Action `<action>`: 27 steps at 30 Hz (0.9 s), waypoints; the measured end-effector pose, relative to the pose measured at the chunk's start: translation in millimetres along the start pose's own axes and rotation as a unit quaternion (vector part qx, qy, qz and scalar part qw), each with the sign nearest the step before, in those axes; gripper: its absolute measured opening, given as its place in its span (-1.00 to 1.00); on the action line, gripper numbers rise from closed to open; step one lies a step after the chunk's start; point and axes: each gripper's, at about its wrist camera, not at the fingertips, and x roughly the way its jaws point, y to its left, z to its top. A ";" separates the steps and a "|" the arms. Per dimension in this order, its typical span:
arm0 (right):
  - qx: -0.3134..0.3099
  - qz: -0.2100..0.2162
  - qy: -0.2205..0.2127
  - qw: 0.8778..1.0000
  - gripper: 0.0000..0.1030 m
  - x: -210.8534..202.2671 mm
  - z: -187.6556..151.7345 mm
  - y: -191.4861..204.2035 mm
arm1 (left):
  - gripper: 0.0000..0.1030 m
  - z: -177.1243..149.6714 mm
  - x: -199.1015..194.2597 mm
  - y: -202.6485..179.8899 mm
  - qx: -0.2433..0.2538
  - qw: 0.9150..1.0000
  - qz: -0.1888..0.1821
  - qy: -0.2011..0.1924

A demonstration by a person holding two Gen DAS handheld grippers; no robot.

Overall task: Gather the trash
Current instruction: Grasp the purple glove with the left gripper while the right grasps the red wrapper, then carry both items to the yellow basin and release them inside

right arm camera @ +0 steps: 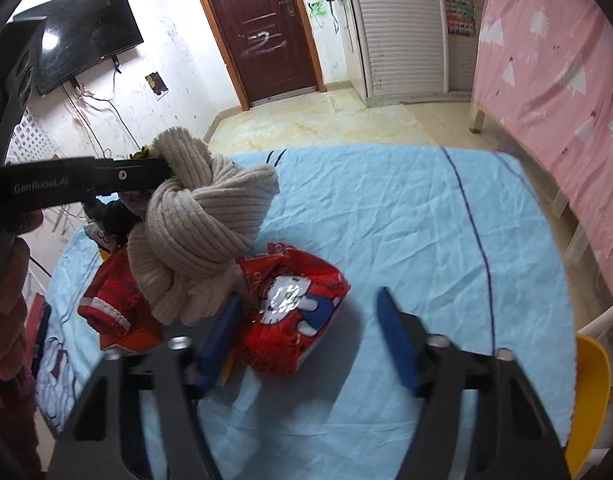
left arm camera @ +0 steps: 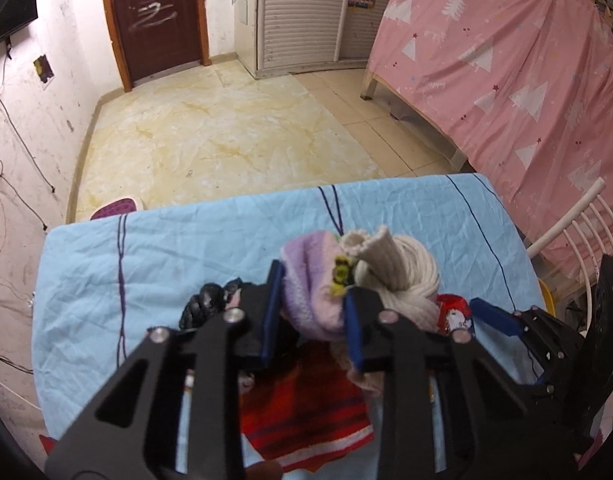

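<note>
My left gripper (left arm camera: 312, 312) is clamped on a soft lilac-and-pink fleece bundle (left arm camera: 310, 280), with both blue pads pressed against its sides. A small yellow-green tag or clip (left arm camera: 340, 274) sits on the bundle's right edge; I cannot identify it more closely. Touching the bundle on its right is a cream ribbed-knit scarf tied in a knot (right arm camera: 198, 228), raised above the table.

My right gripper (right arm camera: 306, 336) has its jaws spread wide and grips nothing. Its left pad lies against the edge of a crumpled red foil snack bag printed with a white cartoon cat (right arm camera: 294, 312). The bag's mouth is torn open at the top; I cannot tell what is inside it. It rests on the wrinkled light-blue cloth with dark stripes (right arm camera: 406, 216) that covers the table, at the near-left portion, directly beneath the scarf.

A red knit garment with a white-trimmed cuff (right arm camera: 106, 300) lies just left of the bag. A black braided item (left arm camera: 208, 300) sits left of the left gripper.
</note>
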 end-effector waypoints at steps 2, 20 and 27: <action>0.001 0.007 0.000 1.000 -0.32 -1.3 -1.1 -0.4 | -0.55 -1.0 -1.7 1.8 0.000 1.000 0.002 -0.002; 0.006 -0.009 -0.082 0.997 -0.52 -77.6 0.6 -23.7 | -0.64 5.9 -71.6 -18.0 0.017 0.998 0.022 -0.064; 0.034 -0.030 -0.111 0.993 -0.52 -112.6 -7.9 -61.7 | -0.64 4.6 -88.8 -66.5 0.054 0.995 -0.003 -0.079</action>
